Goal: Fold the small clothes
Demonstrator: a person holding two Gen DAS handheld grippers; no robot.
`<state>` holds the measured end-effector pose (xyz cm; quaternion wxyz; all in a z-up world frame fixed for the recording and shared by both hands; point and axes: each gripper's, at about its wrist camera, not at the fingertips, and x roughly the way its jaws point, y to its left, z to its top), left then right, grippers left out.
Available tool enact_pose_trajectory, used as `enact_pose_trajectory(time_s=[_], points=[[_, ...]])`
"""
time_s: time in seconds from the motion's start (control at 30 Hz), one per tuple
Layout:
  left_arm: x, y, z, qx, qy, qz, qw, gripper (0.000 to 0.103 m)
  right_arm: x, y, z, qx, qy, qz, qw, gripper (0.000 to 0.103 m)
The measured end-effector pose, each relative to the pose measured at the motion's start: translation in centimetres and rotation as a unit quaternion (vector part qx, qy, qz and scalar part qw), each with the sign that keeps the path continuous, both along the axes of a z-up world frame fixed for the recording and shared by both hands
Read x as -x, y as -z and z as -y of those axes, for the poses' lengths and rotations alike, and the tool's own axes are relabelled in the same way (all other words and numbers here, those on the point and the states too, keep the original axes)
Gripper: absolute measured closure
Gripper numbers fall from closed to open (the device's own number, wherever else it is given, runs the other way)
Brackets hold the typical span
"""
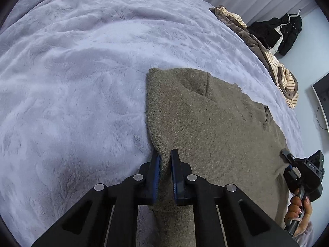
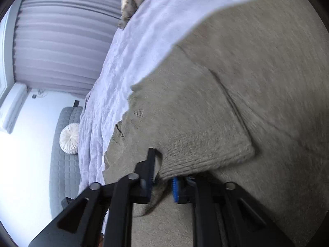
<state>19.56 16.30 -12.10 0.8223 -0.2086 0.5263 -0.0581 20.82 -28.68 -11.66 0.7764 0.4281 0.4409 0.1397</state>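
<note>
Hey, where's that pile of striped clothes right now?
The striped clothes pile sits at the far right edge of the bed in the left wrist view, beyond the olive sweater and beside the black jacket.

A pale lilac plush blanket (image 1: 92, 65) covers the bed, with pleated grey curtains (image 2: 61, 41) along the far wall. A round white cushion (image 2: 69, 135) rests against the quilted grey headboard (image 2: 65, 164). Dark coats (image 1: 283, 33) hang at far right.

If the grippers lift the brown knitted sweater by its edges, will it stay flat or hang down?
The sweater will probably sag: it already lies in soft folds on the blanket. Its fuzzy knit likely resists slipping between the left gripper and right gripper.
</note>
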Motion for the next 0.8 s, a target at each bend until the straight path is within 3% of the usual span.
enact_pose_trajectory(time_s=[0.1,0.2,0.3,0.43,0.6,0.73,0.8], points=[[0.2,0.6,0.2,-0.010,0.002,0.002,0.9999,0.091,-0.3,-1.6,-0.3,0.054,-0.024,0.025,0.998,0.093],[0.3,0.6,0.3,-0.020,0.005,0.007,0.9998,0.091,0.2,0.2,1.3,0.120,-0.004,-0.033,0.992,0.092],[0.7,0.1,0.2,-0.040,0.006,0.009,0.9991,0.091,2.4,1.0,3.5,0.083,0.023,-0.030,0.996,0.092],[1.9,-1.9,0.7,-0.093,0.013,0.034,0.9950,0.091,4.3,-1.1,3.6,0.137,0.027,-0.033,0.990,0.090],[2.8,-2.6,2.3,-0.113,0.042,0.043,0.9917,0.090,4.1,-3.8,0.0,0.158,-0.034,0.018,0.987,0.084],[2.5,-0.1,3.2,-0.165,0.039,0.016,0.9854,0.090,2.9,-3.0,-3.4,0.188,-0.072,0.007,0.980,0.084],[3.1,0.3,3.1,-0.188,0.032,0.023,0.9814,0.075,2.5,-1.7,-4.1,0.210,-0.070,-0.011,0.975,0.085]])
